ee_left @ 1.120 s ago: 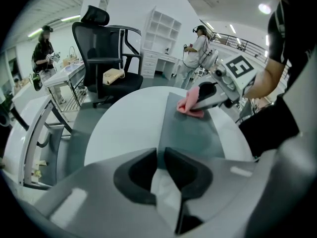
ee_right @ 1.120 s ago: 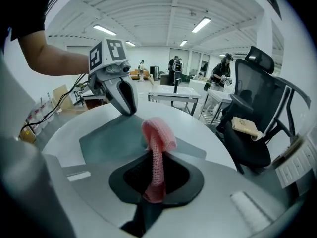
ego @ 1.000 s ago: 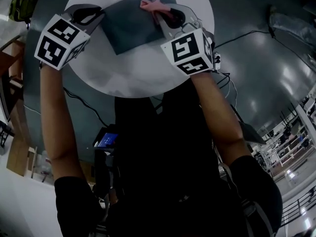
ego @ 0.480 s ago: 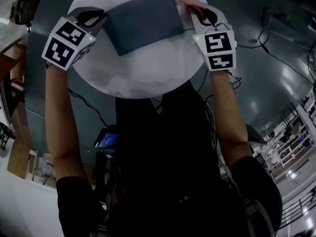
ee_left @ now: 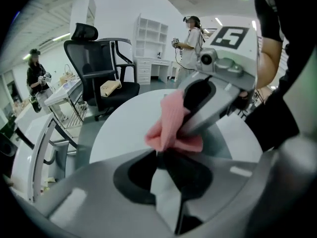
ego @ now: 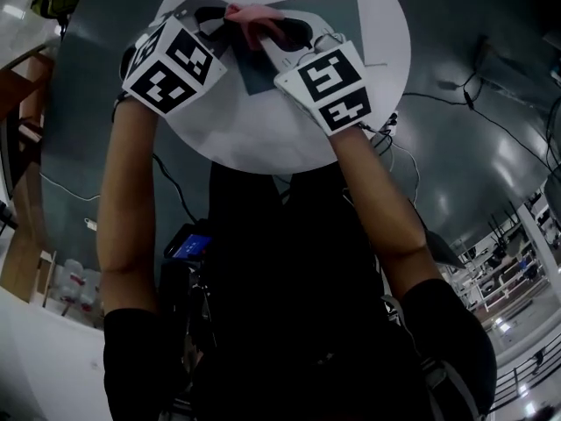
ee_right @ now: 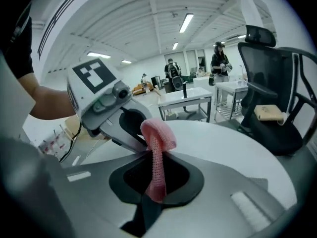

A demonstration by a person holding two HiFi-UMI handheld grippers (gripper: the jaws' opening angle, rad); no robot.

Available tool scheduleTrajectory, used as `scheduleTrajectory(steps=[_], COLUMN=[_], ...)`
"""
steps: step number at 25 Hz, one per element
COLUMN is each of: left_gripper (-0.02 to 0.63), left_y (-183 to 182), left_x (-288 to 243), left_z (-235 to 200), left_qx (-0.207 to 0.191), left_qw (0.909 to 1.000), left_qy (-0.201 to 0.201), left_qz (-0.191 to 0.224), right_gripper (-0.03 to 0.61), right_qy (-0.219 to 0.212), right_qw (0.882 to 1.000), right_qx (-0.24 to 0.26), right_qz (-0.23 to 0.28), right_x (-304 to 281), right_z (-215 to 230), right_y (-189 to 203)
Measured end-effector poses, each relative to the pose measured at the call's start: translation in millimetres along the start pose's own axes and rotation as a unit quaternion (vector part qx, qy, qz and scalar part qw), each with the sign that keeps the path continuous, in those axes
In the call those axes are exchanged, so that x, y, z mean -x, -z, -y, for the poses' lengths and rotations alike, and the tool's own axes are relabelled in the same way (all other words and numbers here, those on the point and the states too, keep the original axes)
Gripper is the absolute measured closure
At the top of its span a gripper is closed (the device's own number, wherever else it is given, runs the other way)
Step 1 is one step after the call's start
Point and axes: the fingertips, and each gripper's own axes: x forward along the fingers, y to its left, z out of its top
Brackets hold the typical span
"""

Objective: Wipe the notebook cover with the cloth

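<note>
Pink cloth (ee_right: 157, 155): nipped by both the closed right gripper (ee_right: 154, 196) and closed left gripper (ee_left: 158, 151), tip to tip, seemingly for regripping; notebook (ego: 337, 16) just beneath and beyond them.

At twelve o'clock on a round white table (ego: 263, 152), the left gripper (ego: 213, 17) and right gripper (ego: 279, 32) meet at a crumpled pink cloth (ego: 247, 16) over a dark-grey notebook (ego: 344, 14).
</note>
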Motion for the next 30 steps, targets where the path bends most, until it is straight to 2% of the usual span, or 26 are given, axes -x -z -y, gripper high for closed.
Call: scheduleTrajectory(steps=[2, 5, 8, 11, 15, 25, 30], left_gripper=[0.571, 0.571, 0.571, 0.569, 0.569, 0.571, 0.571], left_y=[-2.4, 1.4, 8.6, -1.0, -17.8, 14.4, 21.3], left_x=[-3.4, 3.8, 8.6, 2.4, -5.7, 4.4, 9.1], left_z=[-1.5, -15.4, -20.2, -14.7, -10.0, -22.9, -30.6], left_qx=[0.009, 0.021, 0.027, 0.030, 0.026, 0.033, 0.039], left_qw=[0.9999, 0.9996, 0.9994, 0.9995, 0.9996, 0.9983, 0.9968], left_qy=[0.003, 0.004, -0.001, -0.002, -0.011, -0.044, -0.065], left_qz=[0.008, 0.018, 0.019, 0.013, 0.002, -0.019, -0.026], right_gripper=[0.549, 0.550, 0.551, 0.551, 0.551, 0.551, 0.551], right_qy=[0.004, 0.024, 0.038, 0.041, 0.059, 0.113, 0.107], right_qw=[1.000, 0.999, 0.996, 0.993, 0.994, 0.989, 0.990], right_qx=[-0.003, 0.004, 0.052, 0.091, 0.071, 0.070, 0.067], right_qz=[-0.015, -0.034, -0.058, -0.061, -0.059, -0.071, -0.060], right_x=[-12.2, -27.2, -36.7, -26.0, 4.8, 23.3, 26.2], right_z=[0.8, 1.7, -3.0, 7.7, 47.8, 102.2, 114.3], right_y=[6.6, -3.4, -7.4, -1.2, 12.7, 27.9, 27.5])
